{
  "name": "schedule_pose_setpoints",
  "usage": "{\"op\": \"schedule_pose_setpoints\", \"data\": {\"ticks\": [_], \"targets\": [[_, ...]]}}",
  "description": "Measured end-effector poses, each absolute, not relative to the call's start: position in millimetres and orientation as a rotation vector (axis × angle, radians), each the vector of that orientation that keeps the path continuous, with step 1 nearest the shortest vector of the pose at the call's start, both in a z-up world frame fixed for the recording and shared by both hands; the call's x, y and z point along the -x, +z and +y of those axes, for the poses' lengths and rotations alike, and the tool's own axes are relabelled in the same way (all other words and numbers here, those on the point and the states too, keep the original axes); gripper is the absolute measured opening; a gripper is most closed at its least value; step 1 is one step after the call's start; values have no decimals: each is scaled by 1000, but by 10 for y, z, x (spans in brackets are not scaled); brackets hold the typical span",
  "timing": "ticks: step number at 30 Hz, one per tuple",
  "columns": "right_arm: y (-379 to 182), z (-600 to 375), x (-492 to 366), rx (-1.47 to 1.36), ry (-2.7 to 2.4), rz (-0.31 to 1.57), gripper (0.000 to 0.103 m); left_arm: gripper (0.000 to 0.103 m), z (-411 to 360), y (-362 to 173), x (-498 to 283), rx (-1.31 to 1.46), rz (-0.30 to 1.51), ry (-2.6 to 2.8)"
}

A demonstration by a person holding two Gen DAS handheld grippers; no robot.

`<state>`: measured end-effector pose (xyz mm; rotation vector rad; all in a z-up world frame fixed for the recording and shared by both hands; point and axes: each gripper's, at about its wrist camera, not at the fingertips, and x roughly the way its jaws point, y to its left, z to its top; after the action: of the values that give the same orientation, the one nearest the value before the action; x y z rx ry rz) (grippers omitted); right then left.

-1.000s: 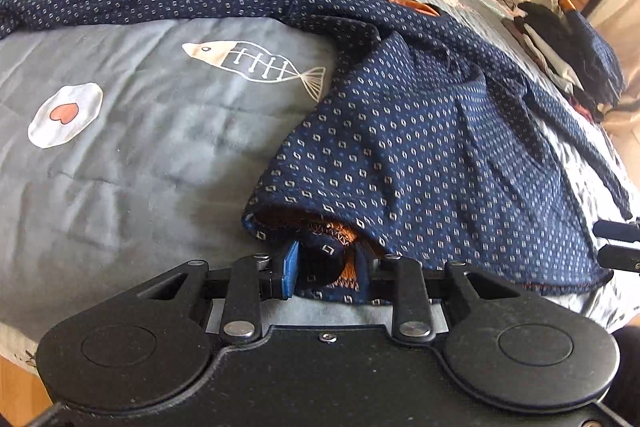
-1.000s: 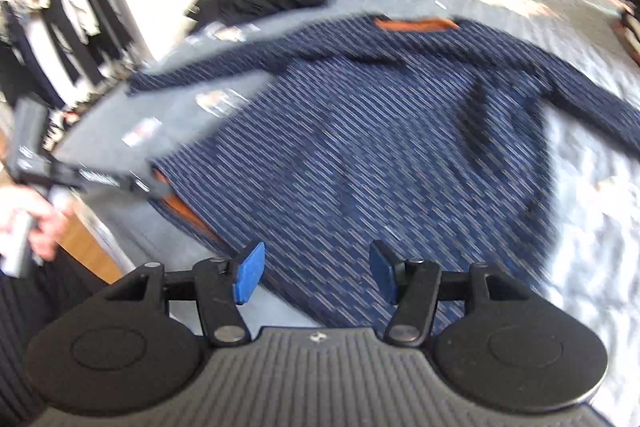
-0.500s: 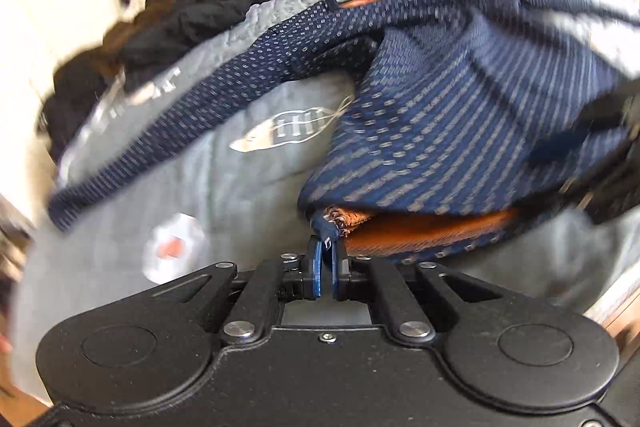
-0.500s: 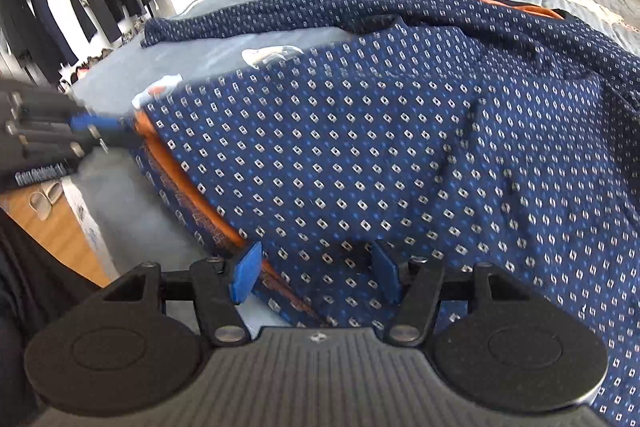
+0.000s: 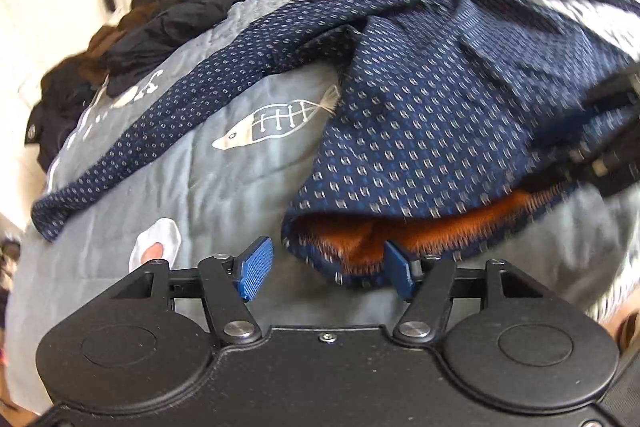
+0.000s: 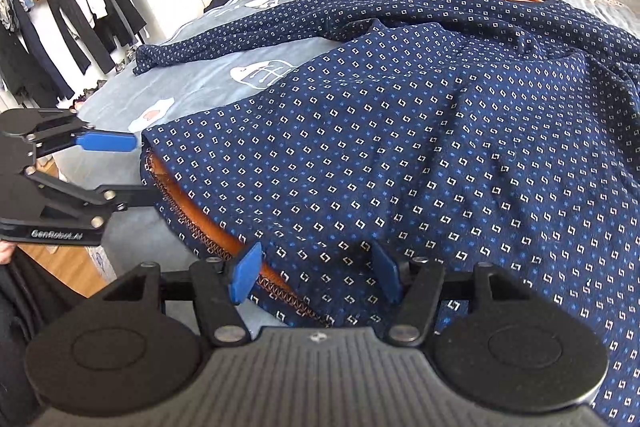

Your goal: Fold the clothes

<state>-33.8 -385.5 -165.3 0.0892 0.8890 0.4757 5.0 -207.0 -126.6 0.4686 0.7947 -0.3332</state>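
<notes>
The left gripper [image 5: 326, 273] and right gripper [image 6: 314, 277] were held at the sweater's [image 6: 400, 147] near hem, jaws spread, nothing pinched. The sweater was spread on the bed [image 5: 208, 187], one sleeve [image 5: 172, 123] stretched out. No fold was seen finished; the folding was judged barely begun.
</notes>
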Motion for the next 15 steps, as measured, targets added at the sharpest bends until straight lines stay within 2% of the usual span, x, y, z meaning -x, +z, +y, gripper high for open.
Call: {"op": "schedule_pose_setpoints", "data": {"ticks": [2, 4, 5, 6, 12, 15], "targets": [[-1657, -3867, 342, -95, 477, 888, 61, 60, -2048, -1305, -121, -449, 799, -367], [-1661, -3878, 345, -100, 479, 886, 61, 33, -2023, -1343, -191, -427, 803, -404], [-1661, -3881, 350, -102, 480, 886, 61, 13, -2012, -1324, -200, -411, 808, -431], [-1661, -3884, 355, -104, 480, 886, 61, 12, -2001, -1301, -206, -394, 814, -459], [-1642, -3919, 413, -107, 498, 893, 61, 10, -1823, -992, 135, -746, 635, -563], [-1615, -3949, 445, -118, 523, 901, 61, 11, -1794, -1004, 227, -886, 683, -639]]}}
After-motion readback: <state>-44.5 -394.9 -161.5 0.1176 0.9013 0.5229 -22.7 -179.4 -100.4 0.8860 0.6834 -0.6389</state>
